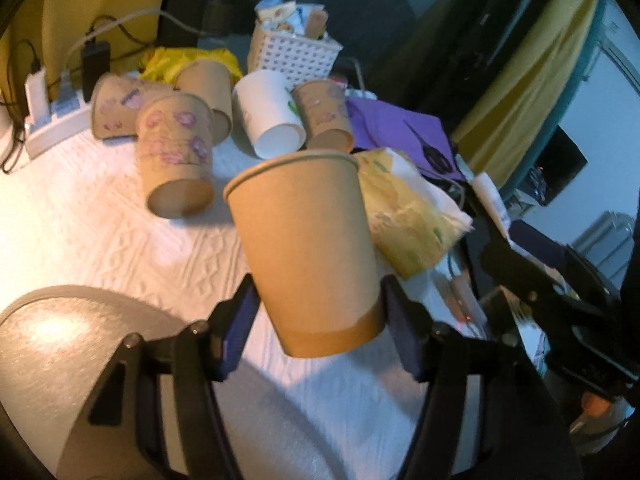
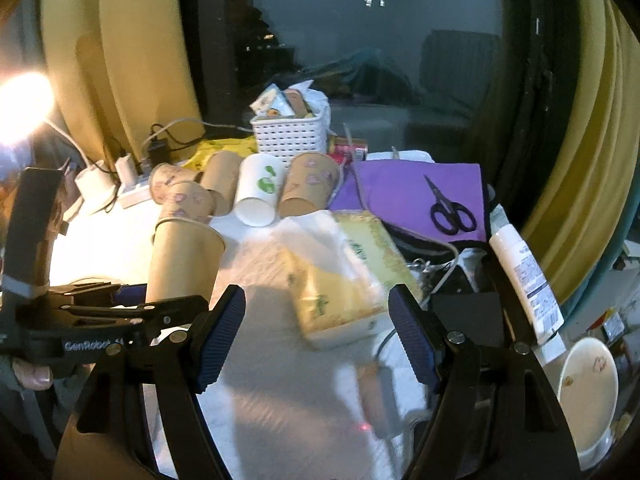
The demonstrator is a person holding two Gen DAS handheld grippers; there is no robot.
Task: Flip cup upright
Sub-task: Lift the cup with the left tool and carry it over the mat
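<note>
Two grippers: both in view, one loaded and one bare.
Left gripper (image 1: 320, 320): clenched on a plain brown paper cup (image 1: 308, 248), its blue pads (image 1: 240, 320) pressed against the lower wall near the base.
Cup attitude: rim up and base down, tilted a little, lifted off the white tablecloth (image 1: 100, 232); in the right wrist view the same cup (image 2: 182, 260) stands rim-up above the left gripper (image 2: 132, 300).
Right gripper (image 2: 316, 336): fingers spread wide with nothing between them, hovering over the cloth just in front of a yellow tissue pack (image 2: 340, 276).
Other cups: five lie on their sides behind the held one, namely three brown with purple flowers, one plain brown (image 1: 208, 88) and one white cup (image 1: 270, 114) with a green mark.
Behind the cups: a white lattice basket (image 1: 294, 54) stuffed with packets.
Left edge: a power strip (image 1: 56, 120) with plugs.
Right side: black scissors (image 2: 450, 208) lying on a purple cloth (image 2: 400, 188), a white bottle (image 2: 524, 272) leaning beside them.
</note>
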